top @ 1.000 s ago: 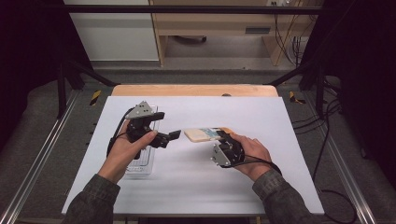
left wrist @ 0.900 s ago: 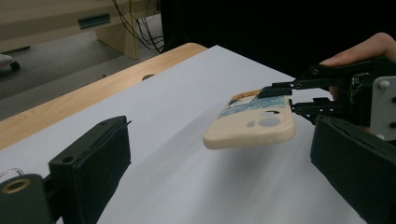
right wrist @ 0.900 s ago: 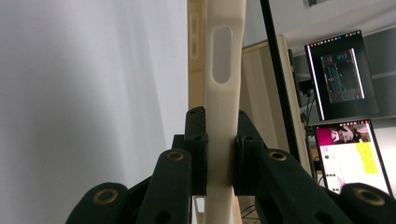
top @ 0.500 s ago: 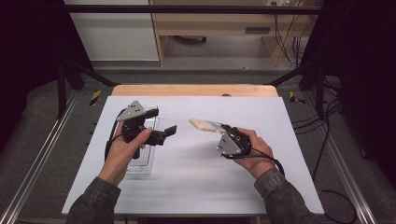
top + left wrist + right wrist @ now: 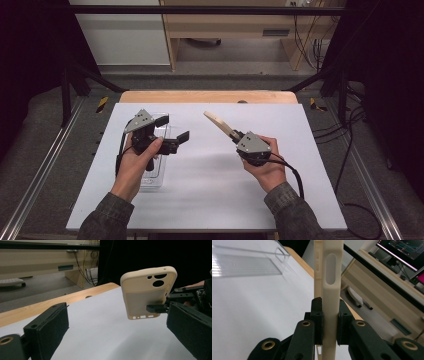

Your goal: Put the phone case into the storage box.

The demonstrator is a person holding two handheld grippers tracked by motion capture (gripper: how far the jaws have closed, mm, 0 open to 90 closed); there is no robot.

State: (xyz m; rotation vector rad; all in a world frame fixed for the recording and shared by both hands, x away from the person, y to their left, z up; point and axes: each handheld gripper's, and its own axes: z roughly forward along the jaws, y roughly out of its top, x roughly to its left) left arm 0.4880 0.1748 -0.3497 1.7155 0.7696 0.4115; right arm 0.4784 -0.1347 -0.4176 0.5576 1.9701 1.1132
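A cream phone case (image 5: 218,122) is held up off the white table (image 5: 210,200), pointing away and to the left. My right gripper (image 5: 234,135) is shut on its lower end. In the right gripper view the case (image 5: 332,277) stands edge-on, and the pads of that gripper (image 5: 329,322) press on both of its faces. The left gripper view shows the back of the case (image 5: 147,295) with its camera cut-outs. My left gripper (image 5: 173,128) is open and holds nothing, a short way left of the case. Its wide-apart pads (image 5: 47,332) frame the left gripper view.
A clear plastic tray (image 5: 155,175) lies on the table under my left hand; its (image 5: 244,262) far end appears in the right gripper view. A wooden strip (image 5: 200,96) borders the table's far edge. Beyond are a desk, cables and dark frame bars.
The right gripper has turned the case from lying nearly flat to standing on edge and has swung its tip further away. The right hand shifted slightly right. The left gripper has kept still.
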